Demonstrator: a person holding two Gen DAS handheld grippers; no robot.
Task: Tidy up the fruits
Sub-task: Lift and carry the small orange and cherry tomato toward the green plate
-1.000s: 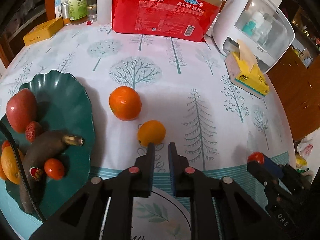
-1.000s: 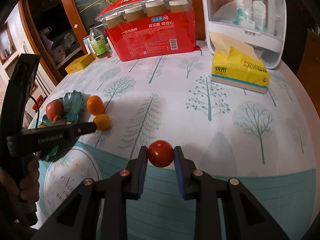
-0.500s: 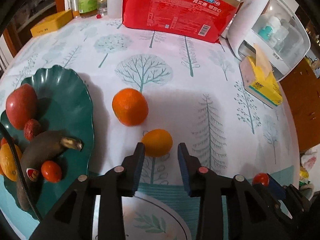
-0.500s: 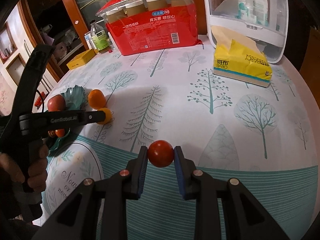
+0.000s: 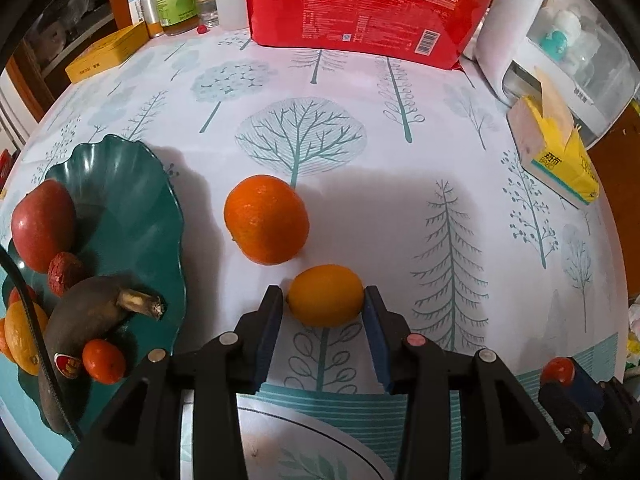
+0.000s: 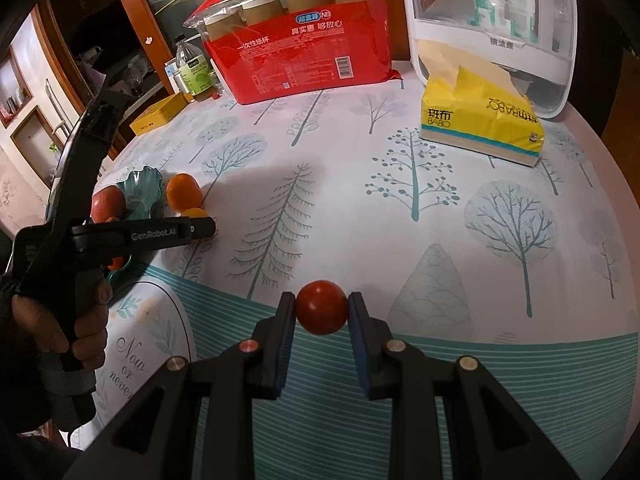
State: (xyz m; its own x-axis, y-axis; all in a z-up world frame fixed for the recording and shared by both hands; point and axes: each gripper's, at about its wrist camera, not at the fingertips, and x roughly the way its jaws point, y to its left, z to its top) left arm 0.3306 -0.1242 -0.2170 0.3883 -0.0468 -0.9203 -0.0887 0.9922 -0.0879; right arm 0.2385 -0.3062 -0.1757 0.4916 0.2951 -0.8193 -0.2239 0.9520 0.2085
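left wrist view: the left gripper has just been opening its jaws, and they now stand apart on either side of the small yellow citrus, which lies on the tablecloth just near of the larger orange. the pads look to be at or barely off its skin; whether they press cannot be told. the sound way is likely to close evenly across its widest part, lift clear of the orange, and carry it left to the green plate, where an apple, a banana and small fruits lie. the red pack reads "一次性纸杯".

right wrist view: the right gripper is clamped on a small red tomato. the left tool reads "genrobot.ai"; the yellow tissue pack reads "babo"; the cloth reads "now or never".
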